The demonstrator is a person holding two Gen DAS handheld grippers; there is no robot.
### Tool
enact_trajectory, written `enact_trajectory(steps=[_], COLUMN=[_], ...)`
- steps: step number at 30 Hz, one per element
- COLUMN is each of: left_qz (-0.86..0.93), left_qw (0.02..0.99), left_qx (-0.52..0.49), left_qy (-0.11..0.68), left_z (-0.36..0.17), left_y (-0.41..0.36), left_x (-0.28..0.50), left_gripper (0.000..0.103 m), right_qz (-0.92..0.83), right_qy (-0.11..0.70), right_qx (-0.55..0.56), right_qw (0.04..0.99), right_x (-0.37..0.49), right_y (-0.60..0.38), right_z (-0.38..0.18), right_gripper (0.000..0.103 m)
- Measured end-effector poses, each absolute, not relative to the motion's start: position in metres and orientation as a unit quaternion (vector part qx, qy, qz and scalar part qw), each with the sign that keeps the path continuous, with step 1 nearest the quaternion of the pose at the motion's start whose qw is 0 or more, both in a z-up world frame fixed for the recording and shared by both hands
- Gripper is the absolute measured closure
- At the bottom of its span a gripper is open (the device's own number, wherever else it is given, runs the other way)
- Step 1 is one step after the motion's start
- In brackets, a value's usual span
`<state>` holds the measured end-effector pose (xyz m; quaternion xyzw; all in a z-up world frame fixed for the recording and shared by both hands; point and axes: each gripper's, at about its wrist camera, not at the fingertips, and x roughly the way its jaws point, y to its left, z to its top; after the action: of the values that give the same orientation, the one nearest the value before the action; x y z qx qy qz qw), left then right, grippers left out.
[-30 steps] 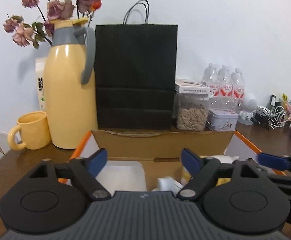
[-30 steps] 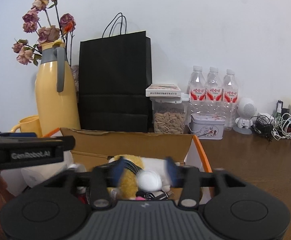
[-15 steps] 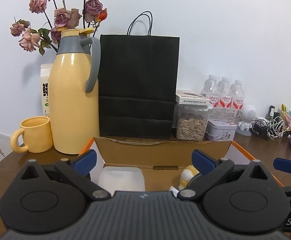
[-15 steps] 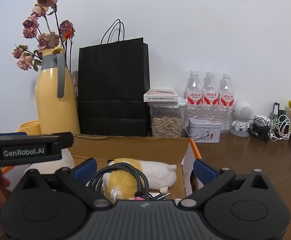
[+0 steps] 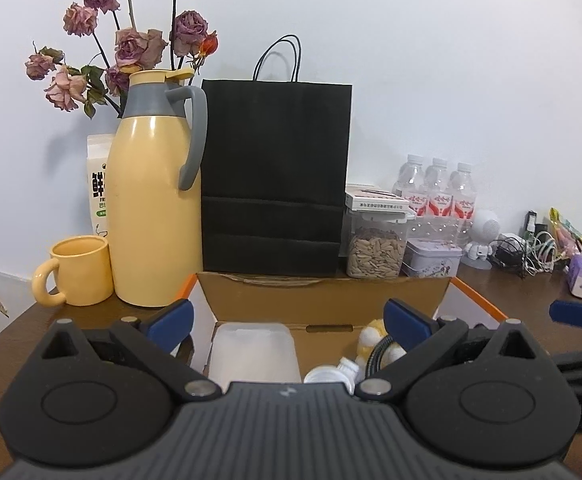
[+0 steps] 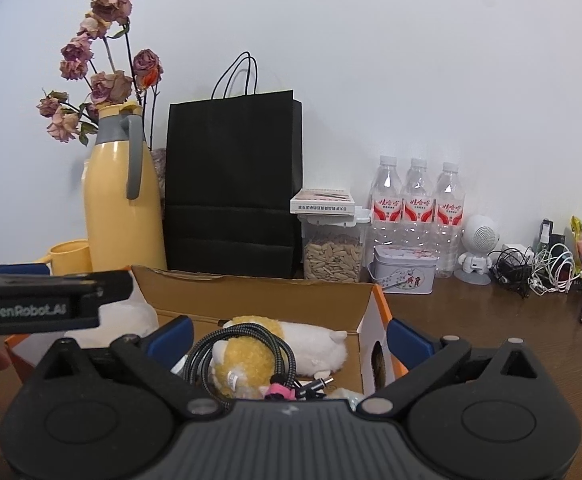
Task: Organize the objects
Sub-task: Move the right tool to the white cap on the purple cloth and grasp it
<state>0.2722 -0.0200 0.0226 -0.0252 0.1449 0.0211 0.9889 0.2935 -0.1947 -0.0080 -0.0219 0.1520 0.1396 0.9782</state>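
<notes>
Open cardboard box [image 6: 259, 298] — yellow-white plush toy [image 6: 275, 344], coiled cable [image 6: 205, 354] inside.

Two matching grippers are seen: the left gripper [image 5: 287, 320] and right gripper [image 6: 289, 334] are built in black plastic, with ribbed grey housing, round discs, silver screws and blue fingertip pads [image 5: 169, 319]. "GenRobot.AI" is printed in white.

We see only the top of the white tub [image 5: 251, 350] in the box [image 5: 323, 300]; our hand-held gripper [image 5: 287, 322] covers the rest. The plush [image 6: 275, 344] shows fully only from the right, and a cable [image 6: 207, 350] crosses it. The carton [image 5: 98, 184] stands half behind the jug [image 5: 153, 208]. Print on the bottles [image 6: 417, 200] is too small to read.
</notes>
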Motion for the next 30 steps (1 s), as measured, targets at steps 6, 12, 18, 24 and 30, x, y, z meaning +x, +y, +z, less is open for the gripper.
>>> enact_trajectory(steps=[6,12,18,24,30], left_qz=[0.009,-0.008,-0.014,-0.006,0.002], left_qw=[0.988,0.986,0.981,0.975,0.971], left_qx=[-0.016,-0.009,-0.001,-0.01,-0.026], left_qy=[0.152,0.169,0.195,0.22,0.239], left_z=[0.017,0.009,-0.004,-0.016,-0.025], left_y=[-0.016,-0.014,-0.008,0.002,0.015], left_x=[0.25,0.228,0.207,0.19,0.176], left_gripper=[0.0,0.0,0.0,0.0,0.0], right_qz=[0.145,0.156,0.171,0.18,0.185], right_qy=[0.147,0.158,0.178,0.196,0.215], right_qx=[-0.032,-0.041,-0.056,-0.056,-0.056], right_qw=[0.978,0.974,0.967,0.962,0.957], right_x=[0.274,0.257,0.235,0.214,0.198], right_y=[-0.2,-0.203,-0.2,-0.202,-0.203], right_z=[-0.008,-0.016,-0.03,-0.042,-0.051], right_gripper=[0.0,0.0,0.0,0.0,0.0])
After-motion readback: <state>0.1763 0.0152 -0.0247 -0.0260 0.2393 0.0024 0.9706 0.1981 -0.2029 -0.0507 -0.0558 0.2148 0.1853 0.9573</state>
